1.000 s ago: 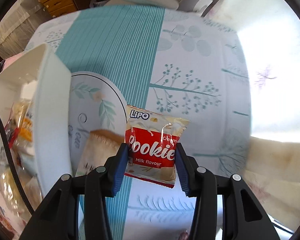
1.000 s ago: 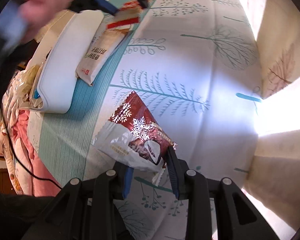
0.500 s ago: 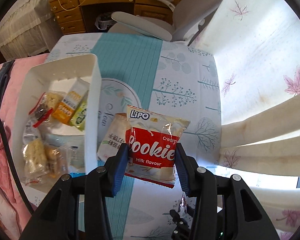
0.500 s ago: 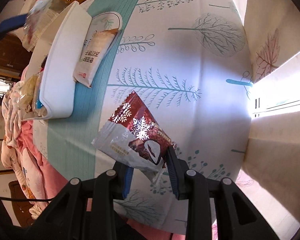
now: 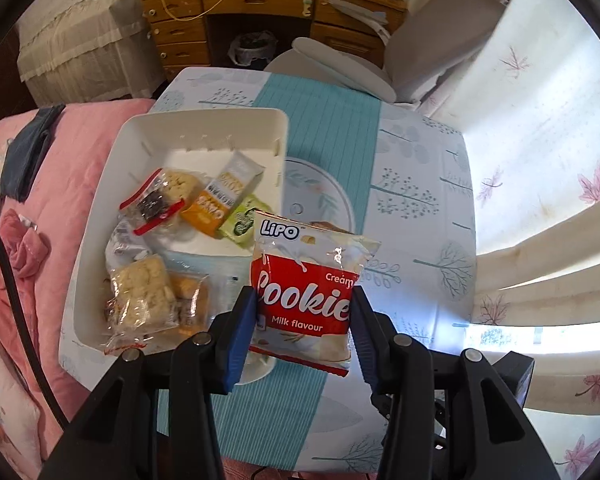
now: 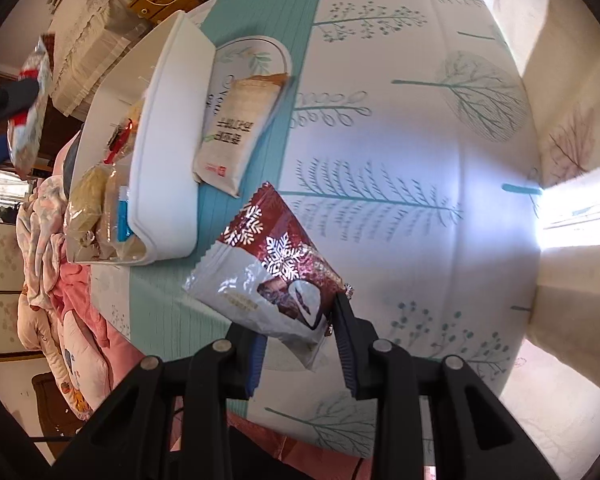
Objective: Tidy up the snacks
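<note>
While the left gripper [image 5: 303,312] pinches a glossy square cookie packet [image 5: 306,294] above the bench's [image 5: 416,200] edge beside the smooth white rectangular tub [image 5: 204,124], right gripper [image 6: 298,326] clamps a crinkly foil snowflake packet [image 6: 268,272] above the bench's cloth.

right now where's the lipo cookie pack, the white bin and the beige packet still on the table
lipo cookie pack [image 5: 304,292]: left wrist view, on its red front panel.
white bin [image 5: 204,118]: left wrist view, on its far rim.
beige packet [image 6: 236,128]: right wrist view, on its printed face, beside the bin.

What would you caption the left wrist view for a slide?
Left gripper holds a Lipo cookie packet above the table, beside a white bin of snacks.
</note>
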